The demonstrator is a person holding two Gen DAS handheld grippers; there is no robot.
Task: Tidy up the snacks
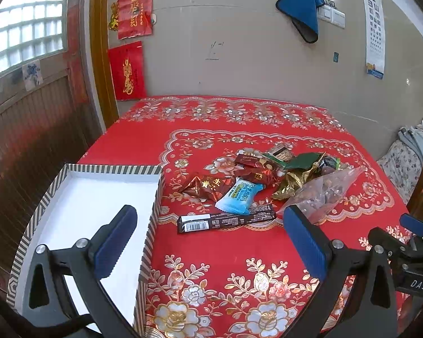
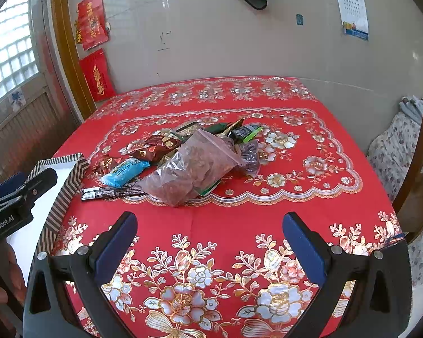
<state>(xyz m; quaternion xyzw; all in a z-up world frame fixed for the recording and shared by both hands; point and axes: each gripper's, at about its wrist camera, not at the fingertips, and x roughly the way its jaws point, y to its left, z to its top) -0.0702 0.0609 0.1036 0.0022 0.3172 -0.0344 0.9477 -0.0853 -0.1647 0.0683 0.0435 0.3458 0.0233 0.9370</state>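
The left tool (image 1: 208, 239) hangs released, its blue-padded fingers spread wide with nothing between them; its left finger sits over the white floor of a shallow box (image 1: 104, 170) with a black-and-white striped rim, and its right finger stands over the red flowered cloth of the surface (image 1: 211, 281). The right tool (image 2: 210, 242) is likewise released, its fingers wide apart above the near part of the cloth, holding nothing.

The snacks lie in a loose heap near the middle of the surface, just right of the box. Nearest the box is a dark red packet with gold characters (image 1: 206, 187), and a light blue packet (image 1: 238, 195) leans against it. In front of both, a long black bar wrapper with a barcode (image 1: 225, 221) lies flat on the cloth, close to the box's right wall. To the right, a clear bag of brown pieces (image 2: 191, 166) rests over other wrappers, with a crumpled gold foil wrapper (image 1: 299, 180) and a green packet (image 1: 304, 160) beside it. More dark red packets (image 1: 253, 166) sit at the far side of the heap.

On the far wall hang a blue cloth (image 1: 301, 2) and an eye chart (image 1: 375, 31).
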